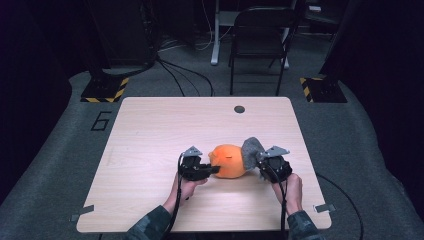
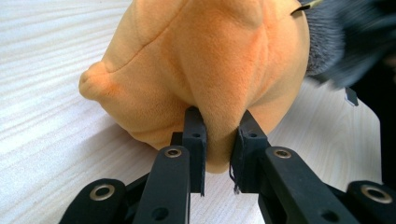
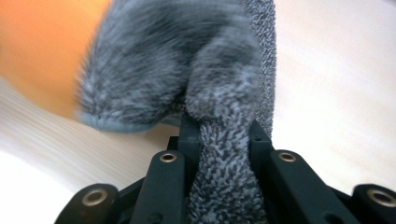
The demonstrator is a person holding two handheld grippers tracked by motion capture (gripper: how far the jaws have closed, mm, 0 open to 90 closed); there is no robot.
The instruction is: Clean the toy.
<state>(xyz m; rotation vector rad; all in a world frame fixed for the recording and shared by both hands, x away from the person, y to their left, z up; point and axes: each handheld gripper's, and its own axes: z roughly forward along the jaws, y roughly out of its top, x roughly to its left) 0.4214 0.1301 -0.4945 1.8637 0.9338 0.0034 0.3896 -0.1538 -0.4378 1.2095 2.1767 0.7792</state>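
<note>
Orange plush toy lies on the table, toward the near edge and a little right of centre. Taking the toy as my landmark. A grey fuzzy cloth, sock-like in texture, sits against the toy's right side, touching it and rising slightly above it.

My left gripper is at the toy's left flank, level with it. In the left gripper view the left gripper has its jaws pinching a fold of the orange fabric; the fold bulges out above the pads and the jaws stand close together on it.

My right gripper is just right of the toy, behind the grey cloth. In the right gripper view the right gripper clamps a bunched strand of the grey cloth, which runs down between the jaws and fans out above them; the orange of the toy shows blurred at the upper left.

Beyond the toy, near the table's far edge, is a small dark round hole. Past the table stands a dark folding chair on the grey floor.
</note>
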